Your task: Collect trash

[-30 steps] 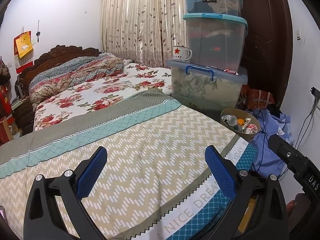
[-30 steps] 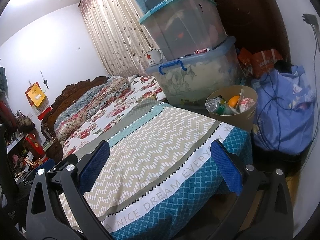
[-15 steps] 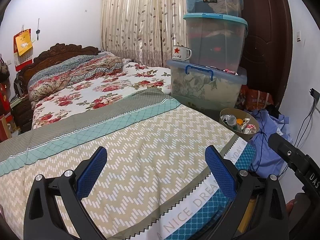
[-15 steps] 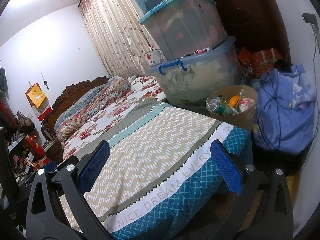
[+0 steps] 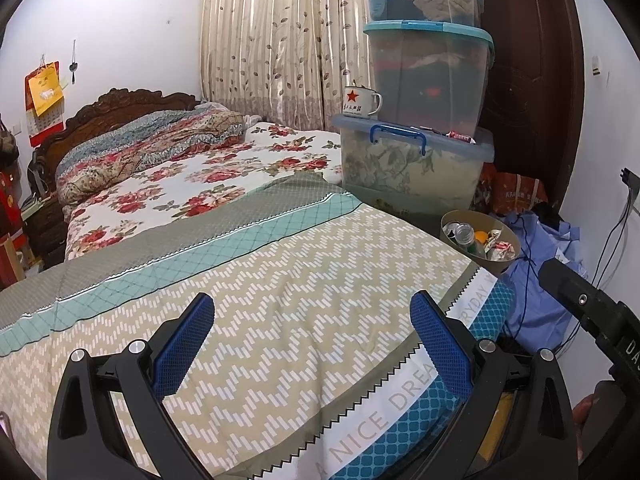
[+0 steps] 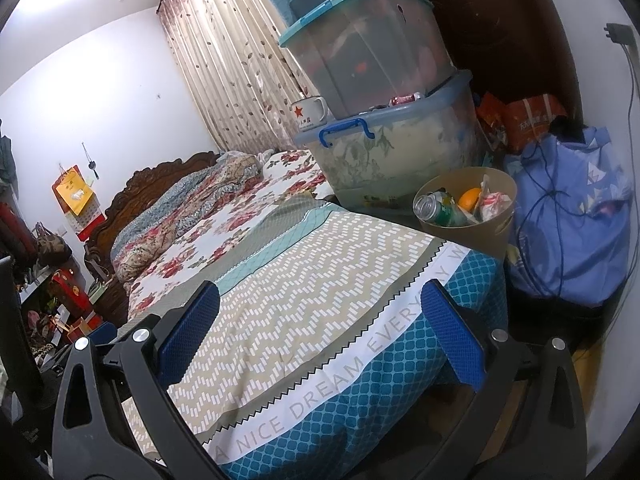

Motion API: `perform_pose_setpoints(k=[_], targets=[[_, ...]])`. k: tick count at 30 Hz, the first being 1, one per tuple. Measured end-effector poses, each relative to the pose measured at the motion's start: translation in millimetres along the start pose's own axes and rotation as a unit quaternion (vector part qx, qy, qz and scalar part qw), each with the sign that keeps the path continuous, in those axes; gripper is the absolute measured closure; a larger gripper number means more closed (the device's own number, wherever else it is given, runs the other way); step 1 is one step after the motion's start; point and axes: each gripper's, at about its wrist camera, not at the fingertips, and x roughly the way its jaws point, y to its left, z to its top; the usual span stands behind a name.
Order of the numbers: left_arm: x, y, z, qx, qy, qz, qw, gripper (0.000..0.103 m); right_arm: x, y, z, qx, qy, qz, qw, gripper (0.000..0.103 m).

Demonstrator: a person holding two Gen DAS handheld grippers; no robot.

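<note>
— Trash first: where is it?

— In the bin [image 6: 486, 236] beside the far corner of the bed [image 6: 304, 280], at the foot of the stacked boxes [image 6: 384, 148]. Inside it lie a can [image 6: 430, 208], an orange [image 6: 469, 198] and a crumpled wrapper [image 6: 493, 200]. The left view shows the same bin [image 5: 494, 266] past the bed's right edge.

— Start nearer. How do the grippers sit?

— The left gripper [image 5: 312, 344] is held low over the zigzag bedspread [image 5: 280, 288], pointing along the bed toward the boxes. Its jaws stand wide apart with nothing between them. The right gripper [image 6: 320, 320] is over the bed's printed hem, tilted, so the room leans in its view. Its jaws are wide too and hold nothing.

— Can either see the other?

— Yes. The right one's black body [image 5: 592, 316] juts in at the right edge of the left view, just beside the left gripper.

— And beyond the bin?

— A mug [image 5: 360, 100] with a red star stands on the lowest box's lid. A blue cloth bundle [image 6: 576, 216] with a cord across it lies right of the bin, a dark door [image 5: 528, 80] behind. Far back are the quilt [image 5: 140, 148], headboard [image 5: 116, 104] and curtain [image 5: 276, 40].
</note>
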Motion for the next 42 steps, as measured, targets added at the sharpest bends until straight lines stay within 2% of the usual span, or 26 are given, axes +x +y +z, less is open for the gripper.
perform_pose_setpoints(k=[27,42], targets=[[1.8,2.5,-1.9,0.001,0.006,0.016,0.9998,0.009,-0.3,3.5,-0.2,0.001,0.005,0.005,1.000,0.003],[-1.9,1.5,-1.6,0.006,-0.005,0.025,0.9996,0.009,-0.6,4.3,1.8,-0.002,0.001,0.008,1.000,0.003]])
